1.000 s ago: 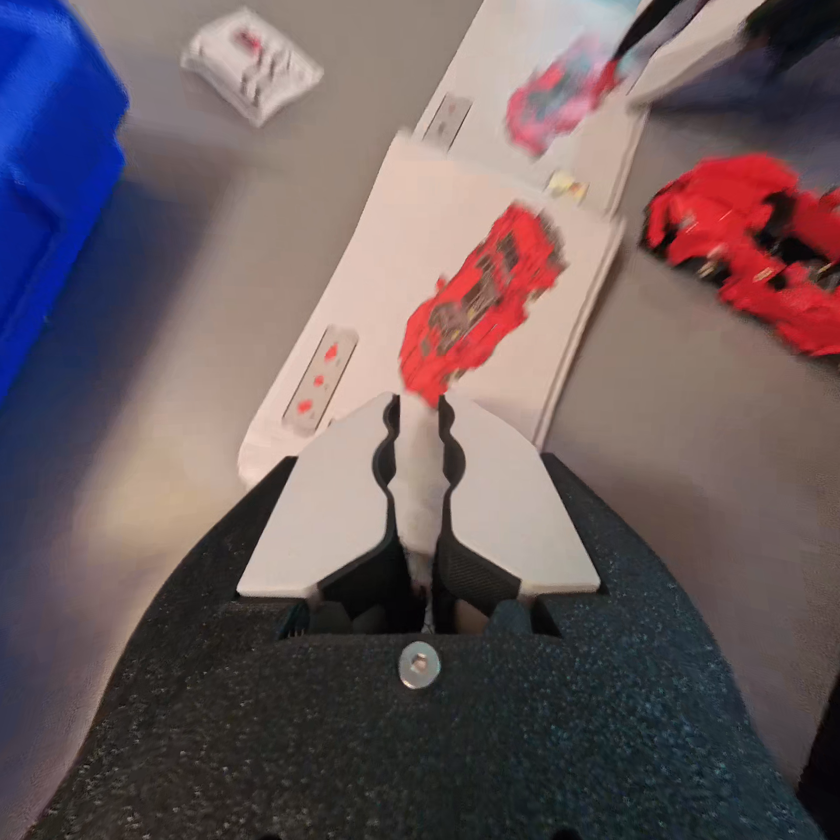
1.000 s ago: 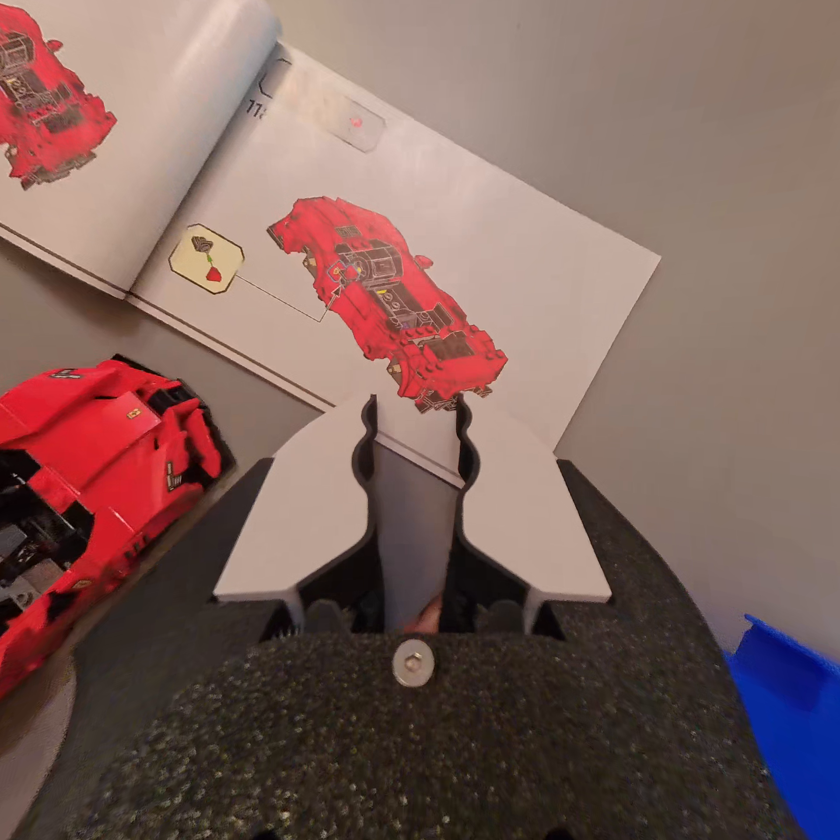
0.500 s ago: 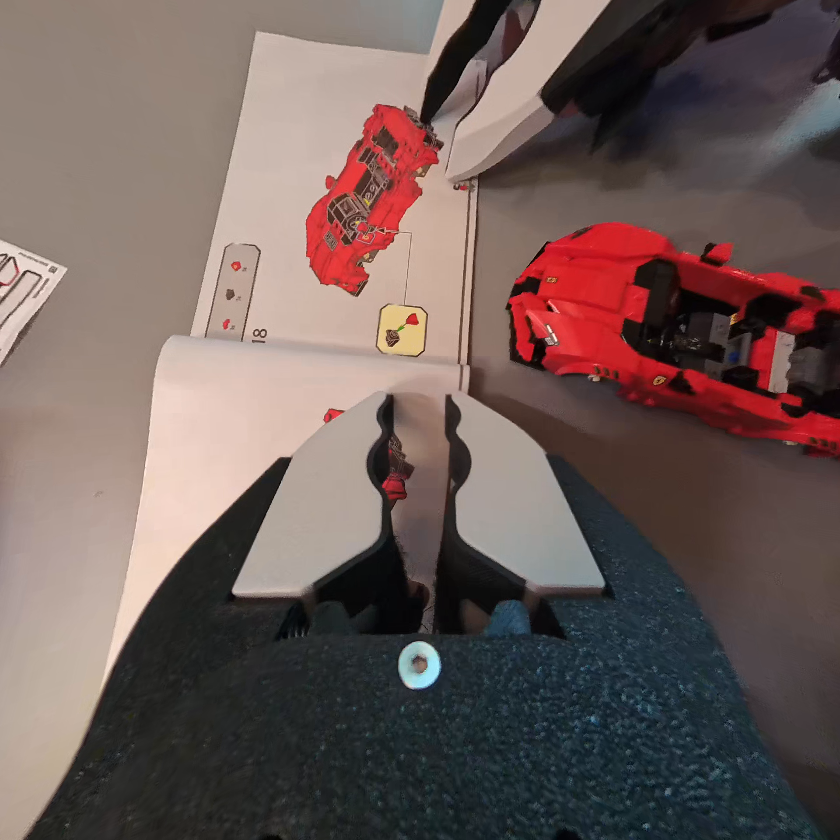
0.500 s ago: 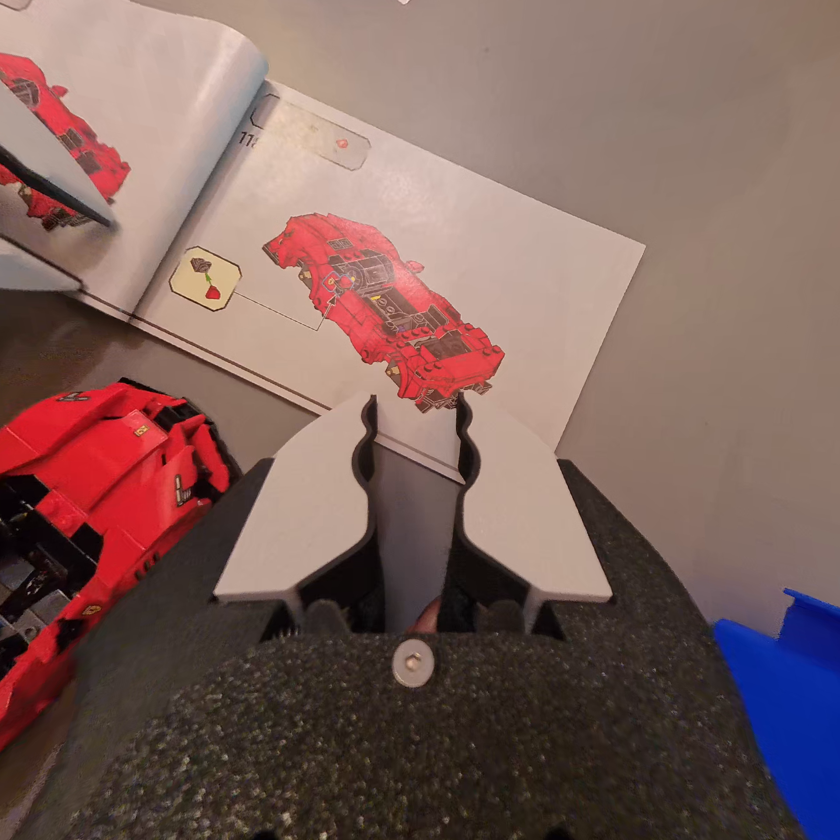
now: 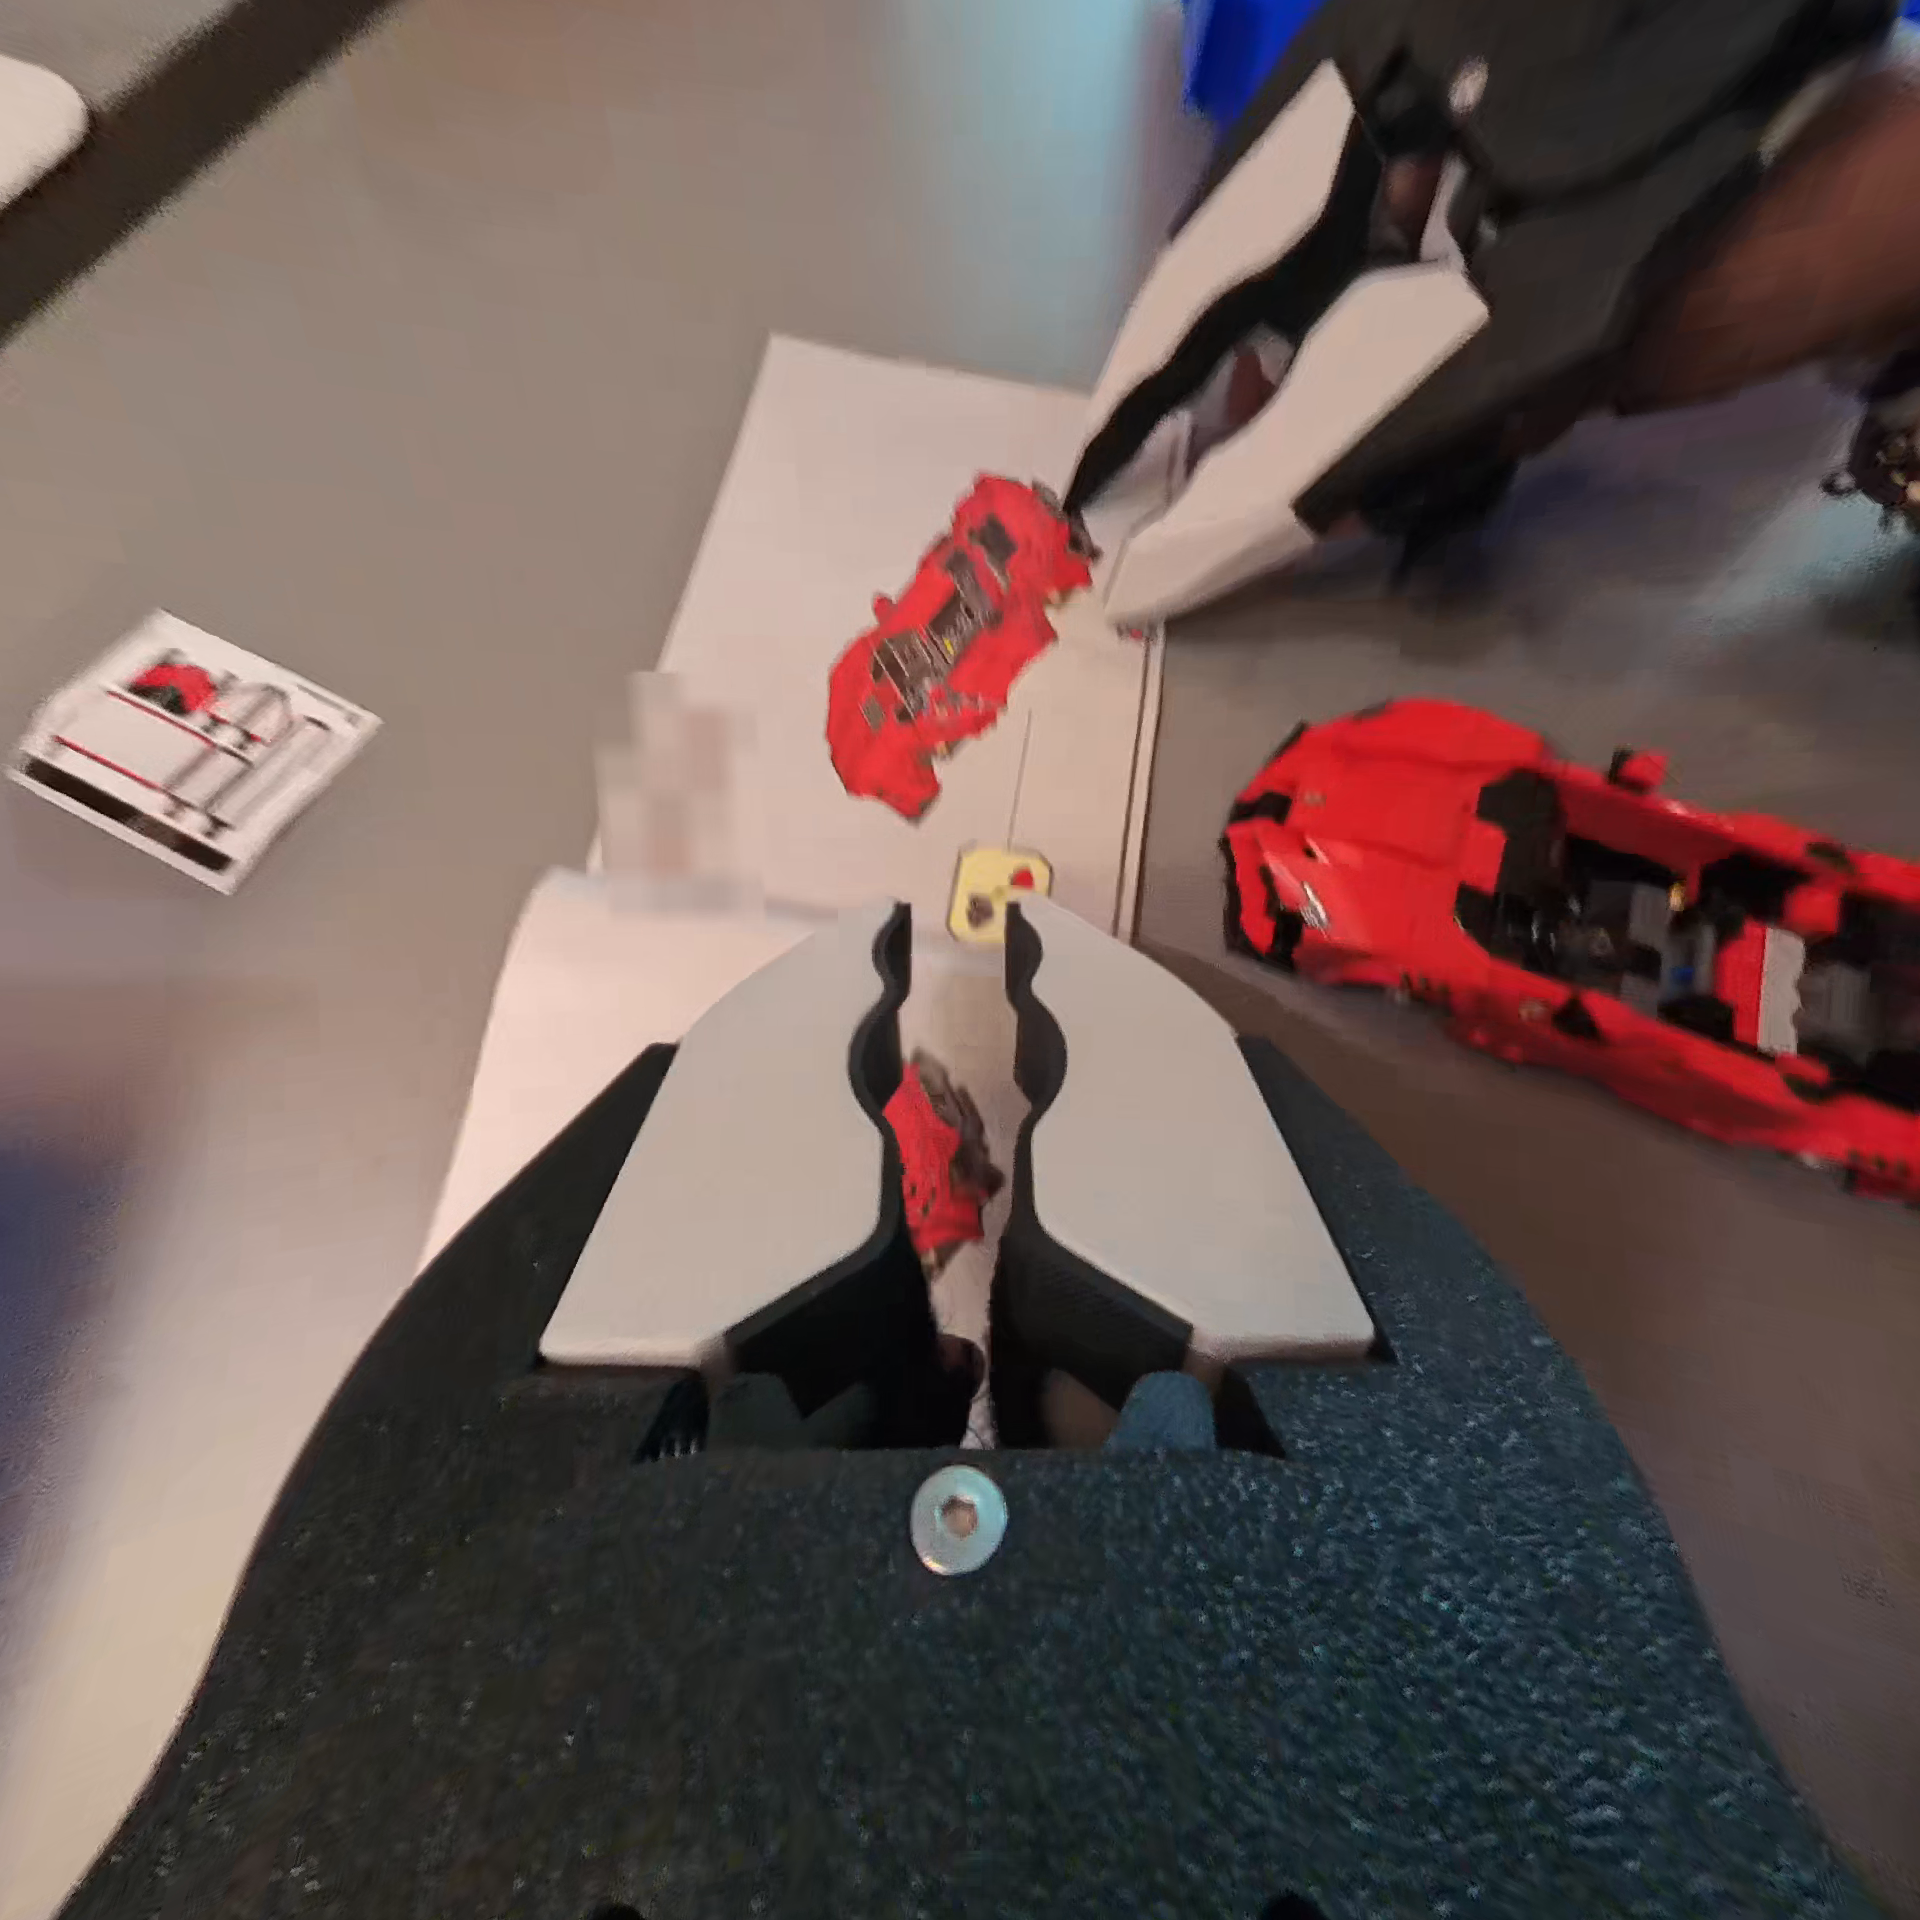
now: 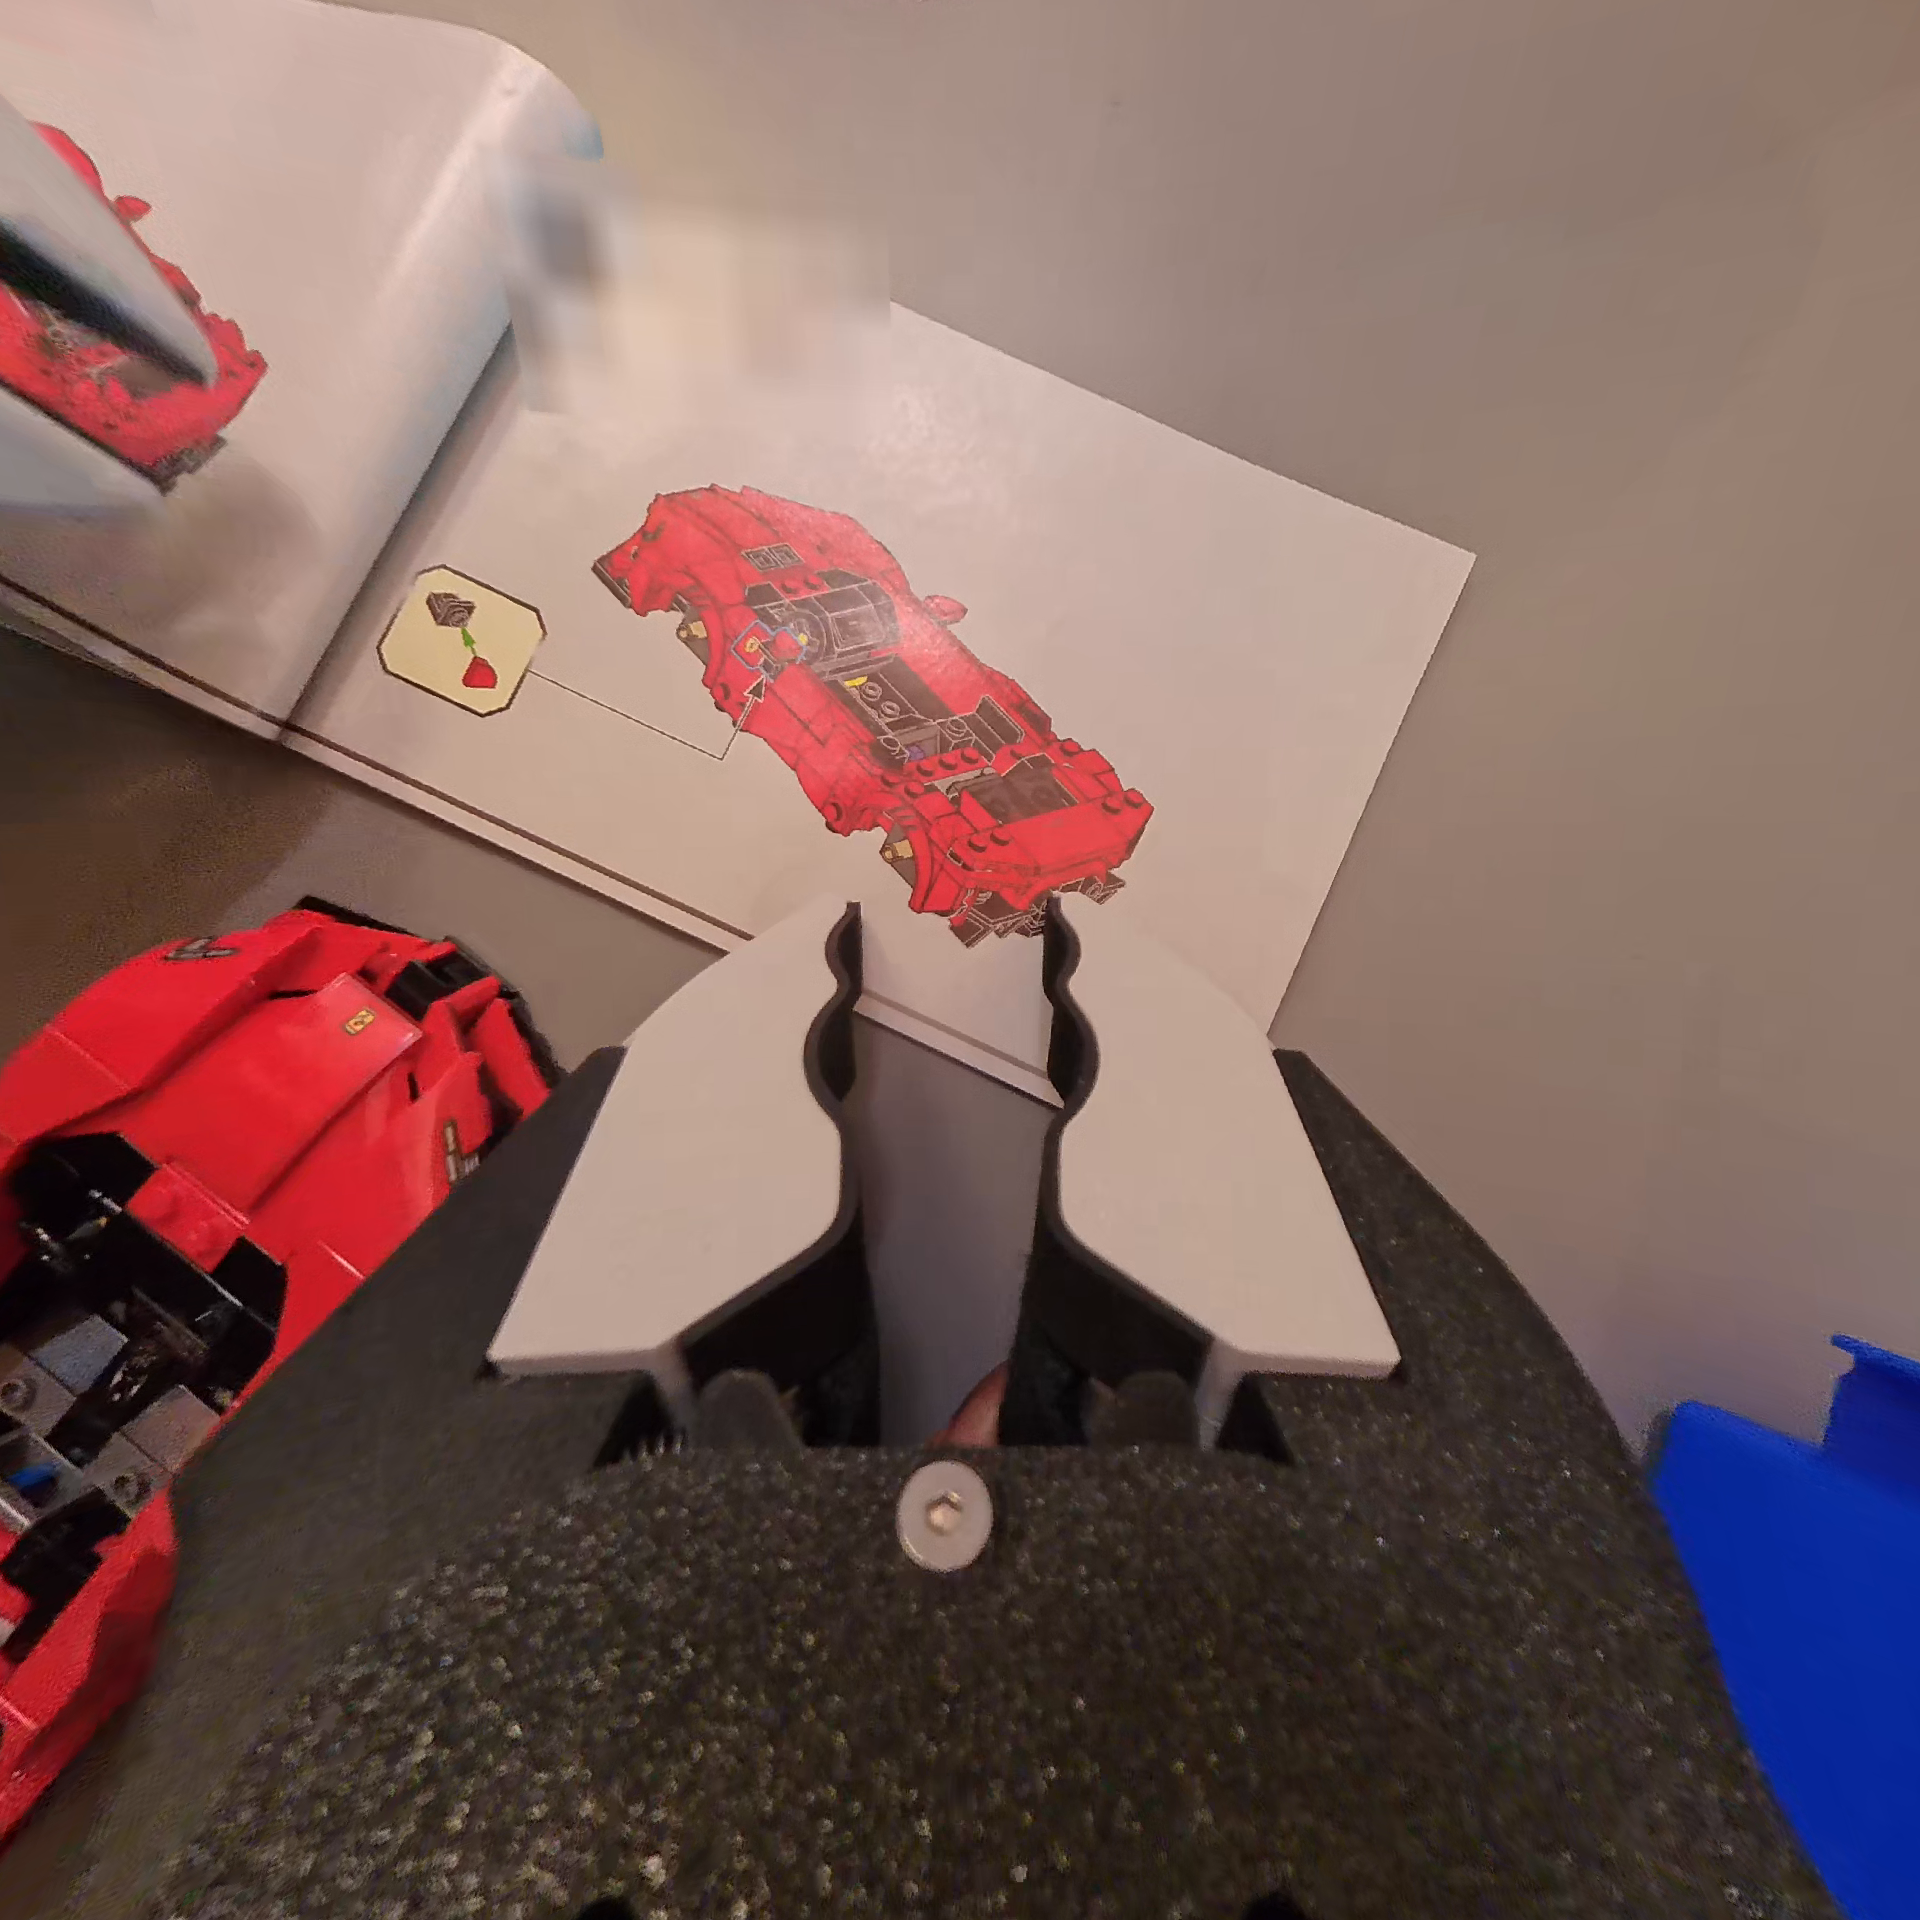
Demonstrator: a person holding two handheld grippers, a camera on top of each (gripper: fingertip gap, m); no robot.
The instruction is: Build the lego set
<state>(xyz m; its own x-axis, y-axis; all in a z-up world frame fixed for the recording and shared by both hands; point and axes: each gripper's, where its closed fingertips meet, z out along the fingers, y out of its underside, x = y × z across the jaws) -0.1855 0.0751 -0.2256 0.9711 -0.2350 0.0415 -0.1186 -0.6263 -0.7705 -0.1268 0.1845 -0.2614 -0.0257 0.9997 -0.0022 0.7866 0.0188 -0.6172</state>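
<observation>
I see the grey table [image 6: 1558, 312] carrying the open instruction booklet [image 6: 1195, 644]. The red lego car [image 5: 1558, 914] lies beside its edge, long axis across my left view. My left gripper [image 5: 958, 920] and right gripper [image 6: 951, 914] both gape, grasping nothing.

Motion blur smeared the left wrist view, softening the sticker sheet [image 5: 192, 748] left of the fingers. The red lego car [image 6: 208, 1226] ran off the right wrist view's left edge; the blue bin [image 6: 1808, 1579] was cropped at right.
</observation>
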